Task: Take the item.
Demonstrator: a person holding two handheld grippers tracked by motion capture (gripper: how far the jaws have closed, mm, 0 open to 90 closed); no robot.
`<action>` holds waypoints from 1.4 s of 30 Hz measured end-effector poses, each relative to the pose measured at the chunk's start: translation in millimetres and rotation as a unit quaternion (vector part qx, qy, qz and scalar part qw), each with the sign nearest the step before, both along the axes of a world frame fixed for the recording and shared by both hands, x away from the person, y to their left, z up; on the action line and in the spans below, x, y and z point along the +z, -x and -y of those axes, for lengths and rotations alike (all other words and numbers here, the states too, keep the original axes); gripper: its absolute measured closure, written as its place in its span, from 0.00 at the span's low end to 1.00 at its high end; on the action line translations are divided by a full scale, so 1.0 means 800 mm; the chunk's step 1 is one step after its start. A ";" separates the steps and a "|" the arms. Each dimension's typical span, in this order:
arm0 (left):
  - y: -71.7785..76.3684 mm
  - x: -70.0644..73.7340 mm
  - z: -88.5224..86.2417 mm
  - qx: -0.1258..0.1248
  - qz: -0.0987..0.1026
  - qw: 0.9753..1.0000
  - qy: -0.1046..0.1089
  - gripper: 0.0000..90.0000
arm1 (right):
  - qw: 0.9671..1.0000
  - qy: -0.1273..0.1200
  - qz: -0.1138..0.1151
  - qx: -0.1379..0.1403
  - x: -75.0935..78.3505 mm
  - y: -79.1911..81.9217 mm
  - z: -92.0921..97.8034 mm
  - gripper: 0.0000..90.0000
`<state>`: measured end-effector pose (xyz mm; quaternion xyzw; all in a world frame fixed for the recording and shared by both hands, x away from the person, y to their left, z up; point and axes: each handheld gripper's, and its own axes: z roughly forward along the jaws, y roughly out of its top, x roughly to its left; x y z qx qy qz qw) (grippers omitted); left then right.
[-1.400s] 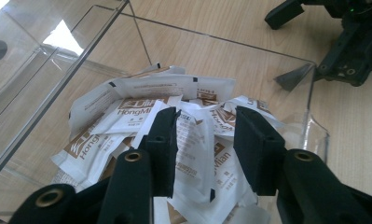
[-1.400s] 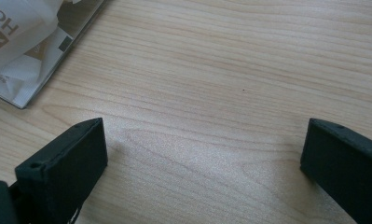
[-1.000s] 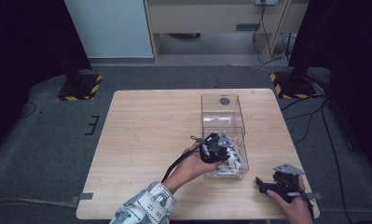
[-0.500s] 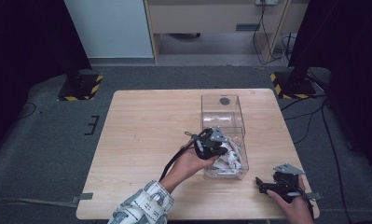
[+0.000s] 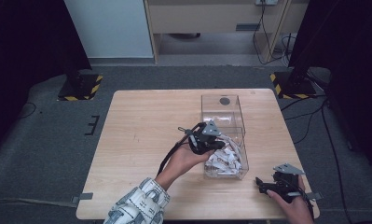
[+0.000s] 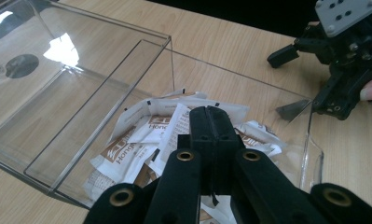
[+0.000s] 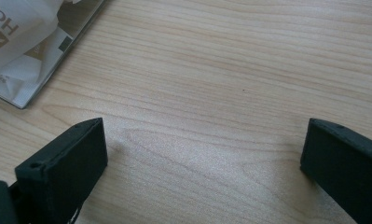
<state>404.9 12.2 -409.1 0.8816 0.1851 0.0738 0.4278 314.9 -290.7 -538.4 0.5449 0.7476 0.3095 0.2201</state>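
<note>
Nearest the person, at the front right corner of the light wooden surface (image 5: 141,135), the right gripper (image 5: 263,185) lies low in the person's right hand. Its two black fingers (image 7: 62,168) are spread wide apart with nothing between them, and bare wood shows in the gap. A little farther in, the left gripper (image 5: 219,145) is held by the person's left hand (image 5: 183,158), which comes out of a white patterned sleeve (image 5: 137,205). Its black fingers (image 6: 211,140) are pressed together, right above a pile of small white and brown paper packets (image 6: 141,140). I cannot tell if a packet is pinched between them. The packets lie in the near end of a clear plastic box with see-through walls (image 5: 209,103), which sits on the right half of the surface. The far end of the box holds no packets, and a dark round spot (image 5: 224,101) shows there.
</note>
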 end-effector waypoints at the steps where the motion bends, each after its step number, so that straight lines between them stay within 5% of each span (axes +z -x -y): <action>1: 0.000 0.002 -0.002 0.003 0.002 1.000 0.000 1.00 | 1.000 0.000 0.000 0.000 0.000 0.000 0.000 0.01; 42: -0.003 0.041 -0.041 0.022 0.026 0.998 0.055 1.00 | 1.000 0.000 0.000 0.000 0.000 0.000 0.000 0.01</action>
